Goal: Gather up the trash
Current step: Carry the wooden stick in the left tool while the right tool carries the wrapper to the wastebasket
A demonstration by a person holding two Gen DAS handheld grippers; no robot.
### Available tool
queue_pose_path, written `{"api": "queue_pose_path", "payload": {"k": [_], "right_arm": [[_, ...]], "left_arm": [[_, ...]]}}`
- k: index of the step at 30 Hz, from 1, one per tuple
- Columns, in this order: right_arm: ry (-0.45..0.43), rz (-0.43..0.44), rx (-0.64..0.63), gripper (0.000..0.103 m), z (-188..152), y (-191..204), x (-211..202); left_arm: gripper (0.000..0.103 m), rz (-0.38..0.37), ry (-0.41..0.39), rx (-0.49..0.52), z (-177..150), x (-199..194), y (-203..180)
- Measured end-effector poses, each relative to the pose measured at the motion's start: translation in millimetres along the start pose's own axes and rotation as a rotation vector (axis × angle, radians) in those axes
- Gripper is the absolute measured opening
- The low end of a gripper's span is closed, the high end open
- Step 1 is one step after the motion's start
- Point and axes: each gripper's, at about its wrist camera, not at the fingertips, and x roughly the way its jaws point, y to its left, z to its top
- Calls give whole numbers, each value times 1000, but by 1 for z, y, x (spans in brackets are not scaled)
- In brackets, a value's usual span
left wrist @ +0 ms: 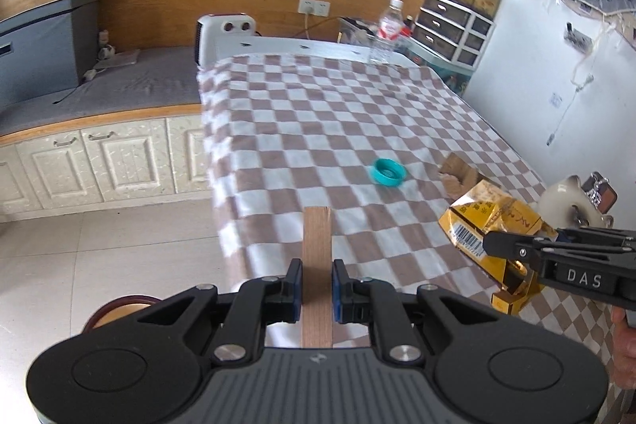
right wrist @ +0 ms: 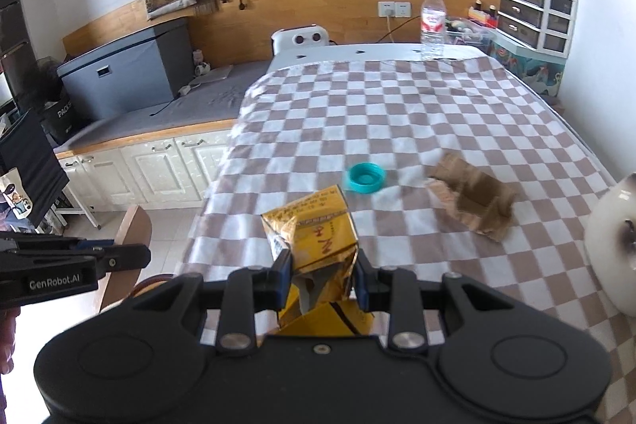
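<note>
Left wrist view counts 2 grippers and 4 pieces of trash, 2 held and 2 lying loose. The left gripper is clenched on 1 flat brown cardboard strip, which stands straight out between the blue pads past the near left edge of the checkered cloth. The right gripper grasps 1 crumpled gold carton, its foil sides dented, printed with dark characters and, in the left wrist view, a barcode on a white patch; it hangs above the near part of the cloth. On the cloth lie 1 teal bottle cap, open side up, and just to its right 1 torn brown cardboard piece, folded and ragged at the edges, the 2 apart from each other. At the far end of the table stands 1 clear plastic water bottle with a red label and white cap, upright. A white rounded ceramic object sits at the right edge of the table, near the torn cardboard piece.
</note>
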Motion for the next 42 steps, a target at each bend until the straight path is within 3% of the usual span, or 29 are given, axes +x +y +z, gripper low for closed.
{"api": "queue_pose_path", "payload": {"k": [19, 29, 36, 42], "right_arm": [[70, 84, -90, 32, 8, 169, 61], [154, 120, -137, 32, 7, 222, 112], [241, 136, -177, 32, 6, 240, 160], [336, 153, -191, 32, -1, 249, 206]], "left_arm": [[16, 73, 23, -124, -11, -29, 173], [16, 120, 75, -226, -20, -11, 246], [16, 117, 185, -336, -46, 31, 291], [16, 53, 364, -353, -82, 95, 307]]}}
